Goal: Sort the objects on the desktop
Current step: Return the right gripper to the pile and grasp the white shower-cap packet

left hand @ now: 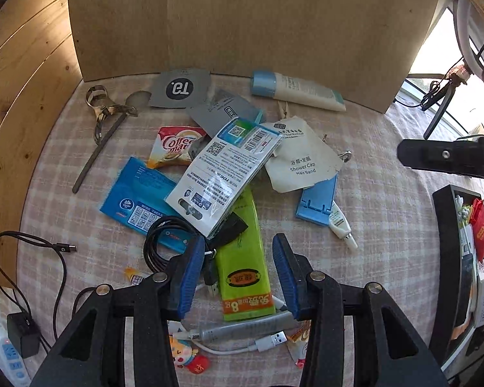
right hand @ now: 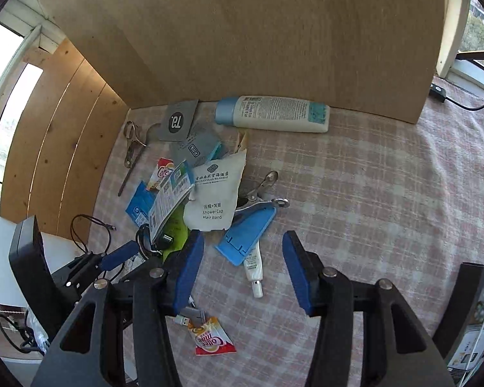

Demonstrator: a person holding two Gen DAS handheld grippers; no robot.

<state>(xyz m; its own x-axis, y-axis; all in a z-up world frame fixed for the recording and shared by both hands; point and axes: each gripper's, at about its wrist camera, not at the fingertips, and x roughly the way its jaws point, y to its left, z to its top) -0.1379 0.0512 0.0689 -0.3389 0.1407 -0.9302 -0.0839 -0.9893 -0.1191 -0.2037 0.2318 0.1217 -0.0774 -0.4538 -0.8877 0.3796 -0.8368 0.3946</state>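
Across the checked cloth (left hand: 387, 174) lies the pile to be sorted, heaped toward the left half of the table and stopping short of the brown board (left hand: 242, 19) that stands along the far edge. On top sits a clear packet (left hand: 222, 174) with barcodes, lying over a blue tissue pack (left hand: 135, 196) to its left and a green sachet (left hand: 242, 258) that runs toward the near side. A shower-cap sachet (left hand: 301, 158) rests just right of the packet, partly covering a blue stand (left hand: 317, 203); a small white tube (left hand: 340, 225) pokes out from under the stand's near end. A Coffee-mate stick (left hand: 174, 145) shows behind the packet. Farther back are a grey T3 card (left hand: 179, 88) and a white bottle (left hand: 300, 92) with a blue cap, lying on its side against the board. Scissors (left hand: 105, 116) lie at the far left, a black cable (left hand: 164, 245) coils at the pile's near-left edge, and a second Coffee-mate stick (right hand: 211, 338) lies alone on the near side.

Both grippers hang above the table, tilted steeply down. The left gripper (left hand: 238, 277) has its fingers spread over the green sachet, pinching nothing. The right gripper (right hand: 243, 271) is spread too, over bare cloth by the white tube, with nothing between its pads. A black tray (left hand: 448, 258) holding packets stands at the right edge.
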